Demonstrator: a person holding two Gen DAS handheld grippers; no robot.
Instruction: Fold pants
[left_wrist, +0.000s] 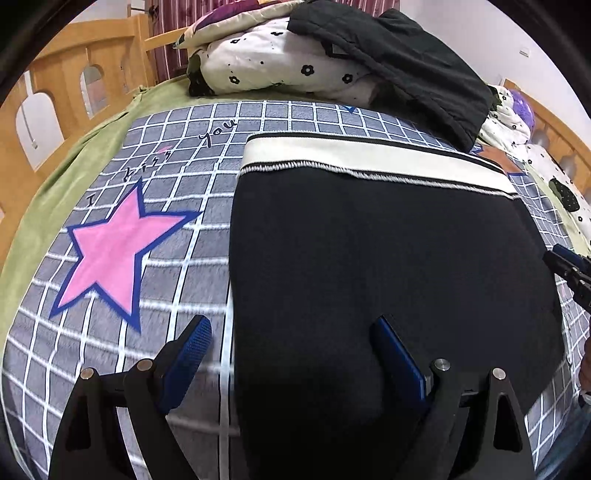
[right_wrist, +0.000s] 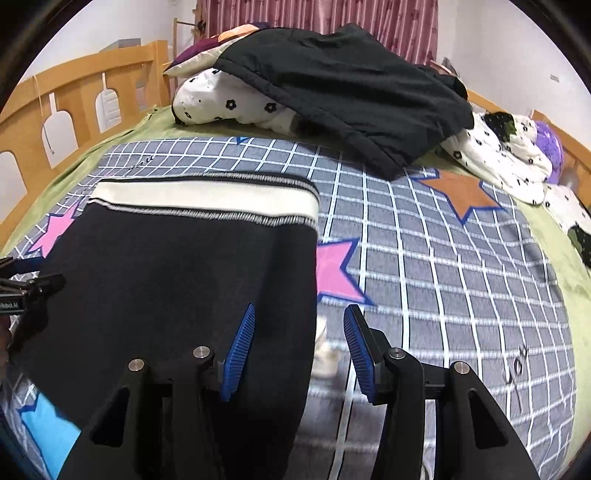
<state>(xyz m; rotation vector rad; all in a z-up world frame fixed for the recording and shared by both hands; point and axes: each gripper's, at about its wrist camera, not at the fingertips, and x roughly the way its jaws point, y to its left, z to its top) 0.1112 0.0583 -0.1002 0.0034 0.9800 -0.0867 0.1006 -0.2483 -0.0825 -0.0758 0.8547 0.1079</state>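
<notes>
Checked blanket bears flat black pants.

Open checkered blanket left of the black pants, and again to their right, flat and bare for passing. Blocked at the far end by a heaped floral quilt under a dark jacket. Hemmed on the left by a wooden bed rail.
</notes>
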